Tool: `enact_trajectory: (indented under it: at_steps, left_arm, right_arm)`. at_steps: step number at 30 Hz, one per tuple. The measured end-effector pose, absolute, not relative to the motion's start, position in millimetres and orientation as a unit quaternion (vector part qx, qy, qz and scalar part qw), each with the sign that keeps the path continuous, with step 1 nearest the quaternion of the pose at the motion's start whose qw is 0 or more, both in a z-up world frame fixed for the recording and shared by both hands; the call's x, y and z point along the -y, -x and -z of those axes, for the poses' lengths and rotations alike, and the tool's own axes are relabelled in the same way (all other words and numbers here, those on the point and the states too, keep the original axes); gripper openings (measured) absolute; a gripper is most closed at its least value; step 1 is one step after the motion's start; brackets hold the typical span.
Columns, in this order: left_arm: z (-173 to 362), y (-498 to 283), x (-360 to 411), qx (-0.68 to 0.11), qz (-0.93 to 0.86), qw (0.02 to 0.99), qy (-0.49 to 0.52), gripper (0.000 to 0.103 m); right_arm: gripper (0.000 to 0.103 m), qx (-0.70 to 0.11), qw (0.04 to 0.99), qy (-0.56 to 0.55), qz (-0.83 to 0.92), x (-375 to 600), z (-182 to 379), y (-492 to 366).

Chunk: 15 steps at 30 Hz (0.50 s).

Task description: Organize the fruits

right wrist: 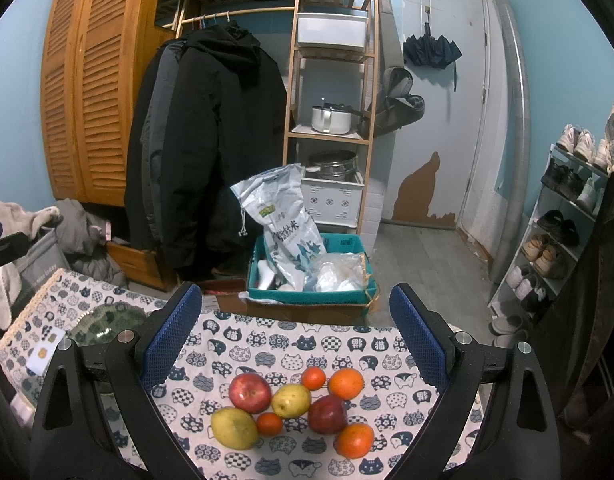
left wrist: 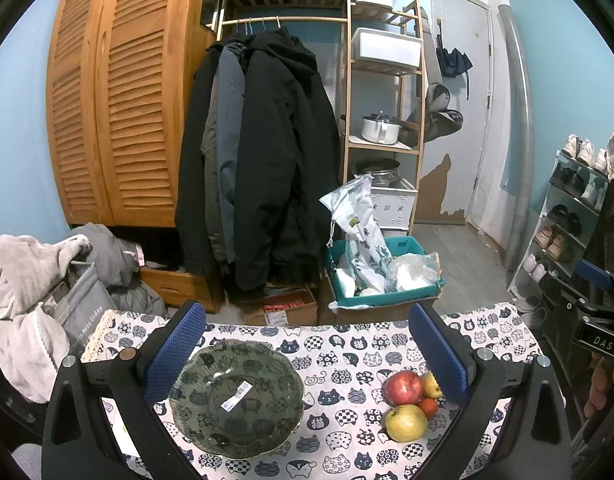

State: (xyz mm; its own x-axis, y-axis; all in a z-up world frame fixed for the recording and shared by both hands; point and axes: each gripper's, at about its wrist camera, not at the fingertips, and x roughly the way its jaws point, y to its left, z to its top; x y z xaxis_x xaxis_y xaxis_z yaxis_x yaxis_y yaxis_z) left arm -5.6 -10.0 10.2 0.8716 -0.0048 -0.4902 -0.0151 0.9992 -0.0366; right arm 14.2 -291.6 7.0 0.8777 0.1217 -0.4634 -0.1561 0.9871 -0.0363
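My left gripper [left wrist: 307, 354] has matte black arms, blue textured pads [left wrist: 173, 354] and silver screws. My right gripper [right wrist: 297, 336] matches it.

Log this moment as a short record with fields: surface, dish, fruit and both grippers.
surface: cat-print tablecloth
dish: scalloped dark green glass bowl, empty of fruit, a sticker at its centre
fruit: two red apples, two yellow-green pears, four oranges, clustered on the cloth right of the bowl
left gripper: open, holding nothing
right gripper: open, holding nothing
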Motion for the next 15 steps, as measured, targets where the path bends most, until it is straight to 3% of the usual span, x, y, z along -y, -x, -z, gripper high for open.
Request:
enact_trajectory:
  at_steps: [15]
  left_arm:
    - [-9.5,5.8,9.7,-0.253,-0.003,0.967,0.021,0.103]
  right_arm:
    - [0.094,-0.236,0.968,0.037,-0.072,291.6,-7.0,-14.2]
